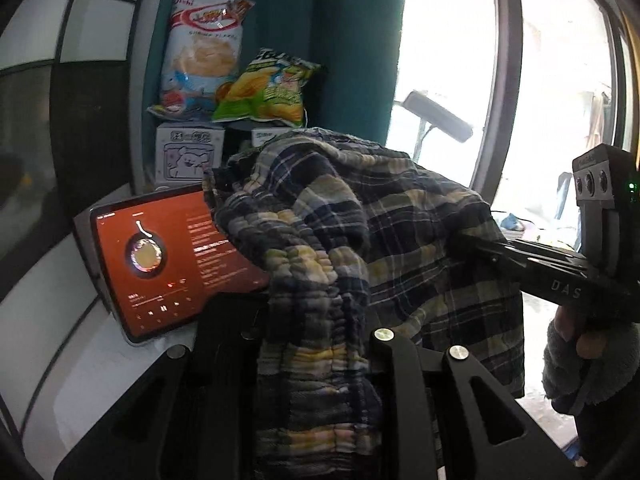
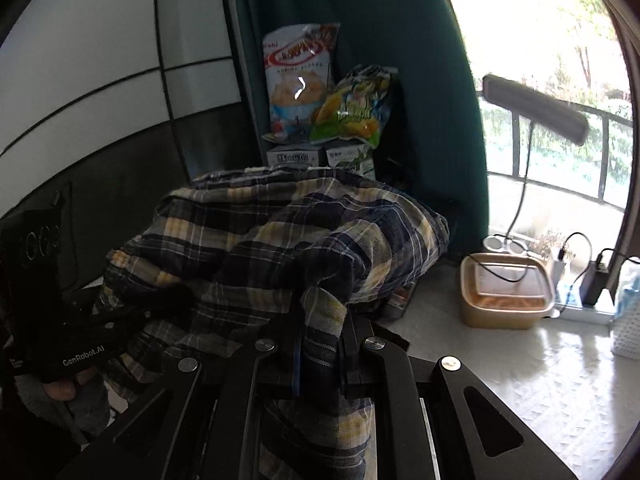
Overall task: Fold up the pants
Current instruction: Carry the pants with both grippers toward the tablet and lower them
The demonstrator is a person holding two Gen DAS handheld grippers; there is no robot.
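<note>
While the left wrist view is mostly filled w/ cloth, it does show the plaid pants point(image 1: 320, 240) held up off the table, bunched and draped in front of the camera: soft, light, thin woven fabric w/ a gathered elastic waistband, so it'll sag and slip rather than hold a crease. Left gripper point(image 1: 320, 344) is clamped on the scrunched waistband, jaws nearly together w/ fabric between; best hold is that thick band or a hem, not the loose middle. Right gripper point(image 1: 472, 244) comes in from the right, its tips buried in the cloth. Close behind: a tablet point(image 1: 160, 256) leaning at the left, snack bags point(image 1: 204, 48) on boxes, a teal curtain point(image 1: 360, 40), so room to the back is tight. White tabletop point(image 1: 100, 380) shows lower left. In the right wrist view the pants point(image 2: 280, 240) again hang in a heap between both tools; right gripper point(image 2: 320, 344) is pinched on a fold of fabric, jaws close together. Left gripper point(image 2: 160, 304) enters low left and prob. grips the far waistband, tho its tips are hidden in cloth. Free room is to the right: bare tabletop point(image 2: 500, 380), w/ a lidded food container point(image 2: 504, 288), cables, a charger point(image 2: 596, 280) and a desk lamp point(image 2: 536, 108) near the window edge. Lay-down spot looks best front right, clear of those.
</note>
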